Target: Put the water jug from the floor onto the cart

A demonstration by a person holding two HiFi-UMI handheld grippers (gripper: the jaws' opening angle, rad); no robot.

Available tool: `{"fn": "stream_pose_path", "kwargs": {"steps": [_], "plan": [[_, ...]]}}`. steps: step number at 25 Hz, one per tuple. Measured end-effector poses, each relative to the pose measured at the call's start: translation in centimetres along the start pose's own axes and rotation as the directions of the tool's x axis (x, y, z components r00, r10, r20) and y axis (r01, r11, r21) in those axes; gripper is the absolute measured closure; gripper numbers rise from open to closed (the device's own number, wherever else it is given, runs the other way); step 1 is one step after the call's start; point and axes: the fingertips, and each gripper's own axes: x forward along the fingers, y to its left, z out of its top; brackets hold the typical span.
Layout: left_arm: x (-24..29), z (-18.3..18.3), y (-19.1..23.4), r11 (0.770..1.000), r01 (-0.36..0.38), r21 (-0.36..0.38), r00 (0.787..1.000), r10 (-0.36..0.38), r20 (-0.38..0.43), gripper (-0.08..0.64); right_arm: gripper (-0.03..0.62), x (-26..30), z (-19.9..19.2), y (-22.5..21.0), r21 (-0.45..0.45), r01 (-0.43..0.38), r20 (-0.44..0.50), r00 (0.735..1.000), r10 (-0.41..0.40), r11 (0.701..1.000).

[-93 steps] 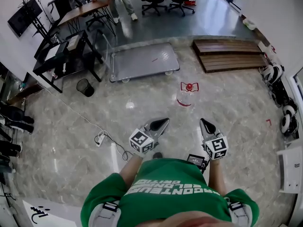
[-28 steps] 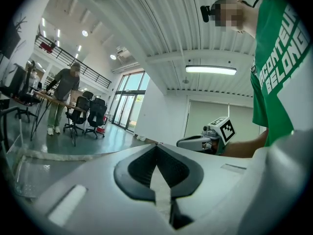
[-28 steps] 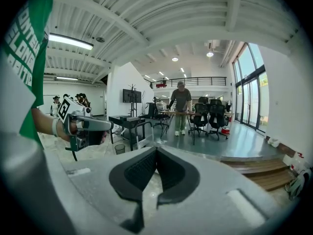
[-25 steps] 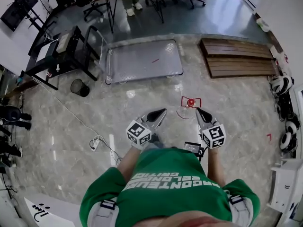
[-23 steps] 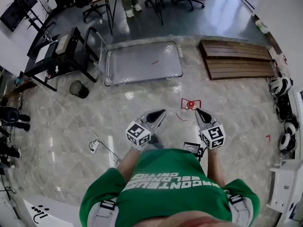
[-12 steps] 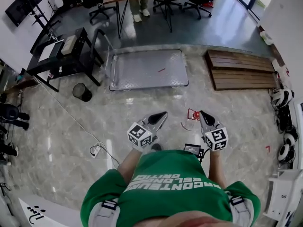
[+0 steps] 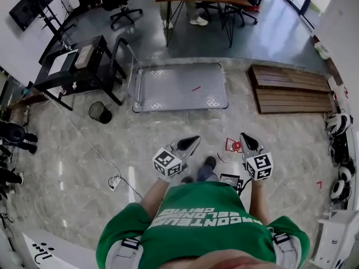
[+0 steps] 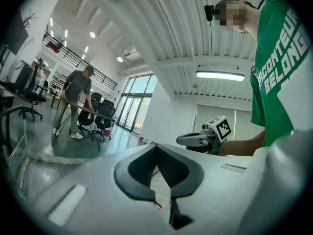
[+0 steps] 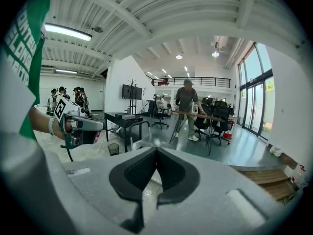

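Here left gripper (image 7: 193, 142) and right gripper (image 7: 244, 137), jaws closed empty, flank the water jug (image 7: 233, 146); open floor (image 7: 168, 129) reaches cart (image 7: 179, 87).

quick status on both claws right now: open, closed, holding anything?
Left claw: closed, nothing between its jaws.
Right claw: closed, nothing between its jaws.

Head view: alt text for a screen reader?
Seen from above, a person in green holds the left gripper and right gripper, both shut, near a red-capped jug on the floor; the cart stands beyond.
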Motion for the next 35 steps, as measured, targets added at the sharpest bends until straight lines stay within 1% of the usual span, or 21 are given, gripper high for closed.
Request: {"fn": "stream_pose_path", "kwargs": {"steps": [4, 9, 15, 21, 28, 35], "plan": [[2.5, 0.6, 2.1, 1.0, -0.012, 0.0, 1.0, 0.012, -0.014, 0.543, 0.6, 2.5, 0.2, -2.4, 0.01, -0.013, 0.005, 1.0, 0.013, 1.0], [6.9, 1.4, 4.3, 1.0, 0.006, 0.026, 0.999, -0.005, -0.036, 0.543, 0.6, 4.8, 0.3, -6.1, 0.023, -0.009, 0.019, 1.0, 0.008, 1.0], [12.2, 2.3, 5.7, 0.999, 0.025, 0.035, 0.999, -0.024, -0.046, 0.543, 0.6, 5.7, 0.4, -11.3, 0.031, 0.019, 0.023, 1.0, -0.019, 0.999], [15.7, 2.3, 6.5, 0.999, 0.028, 0.043, 0.997, -0.025, -0.068, 0.543, 0.6, 6.2, -0.2, -15.1, 0.046, 0.027, 0.025, 0.999, -0.029, 0.999], [17.6, 1.7, 6.5, 0.999, 0.015, 0.043, 0.996, -0.011, -0.083, 0.543, 0.6, 7.1, -1.4, -17.0, 0.045, 0.001, 0.015, 1.0, -0.002, 0.999], [18.5, 1.3, 5.9, 0.999, 0.022, 0.035, 0.994, -0.018, -0.105, 0.543, 0.6, 7.2, -2.0, -17.3, 0.055, -0.013, 0.005, 1.0, 0.013, 0.998]]}}
